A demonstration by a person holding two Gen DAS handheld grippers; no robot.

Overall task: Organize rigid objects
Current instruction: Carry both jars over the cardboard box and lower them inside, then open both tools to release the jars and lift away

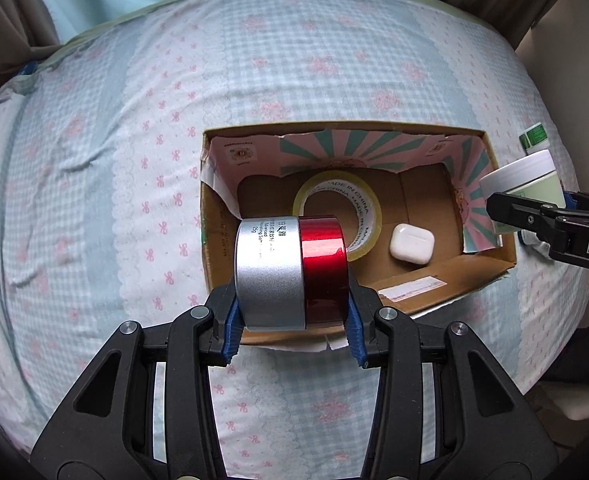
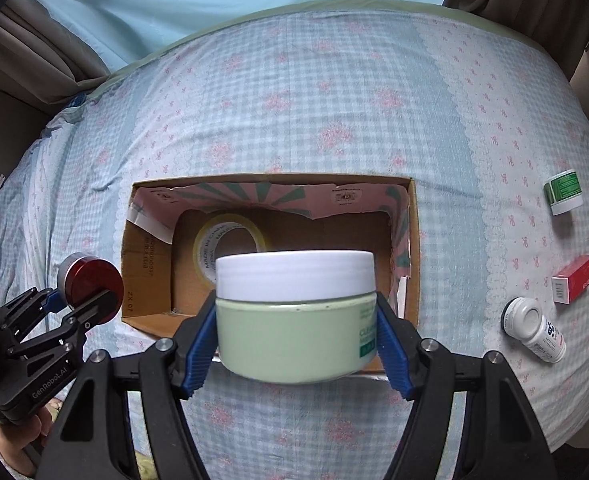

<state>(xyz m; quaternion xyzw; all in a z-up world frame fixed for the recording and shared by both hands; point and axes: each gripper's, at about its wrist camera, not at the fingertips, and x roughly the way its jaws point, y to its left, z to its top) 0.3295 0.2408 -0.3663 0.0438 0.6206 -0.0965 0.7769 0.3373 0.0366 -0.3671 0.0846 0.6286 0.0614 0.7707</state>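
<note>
Left gripper (image 1: 292,314) clamps red-lidded tin (image 1: 290,272) above cardboard box (image 1: 490,276); right gripper (image 2: 296,346) clamps green jar (image 2: 296,316) by its sides; both rigid, glossy, probably slippery; grip mid-wall

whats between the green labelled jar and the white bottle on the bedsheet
A red and white carton lies between the green-labelled jar and the white bottle, seen in the right wrist view.

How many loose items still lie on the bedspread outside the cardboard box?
3, all right of the box: a green-labelled jar farthest back, a red carton, and a white bottle nearest. Others may lie out of view.
</note>
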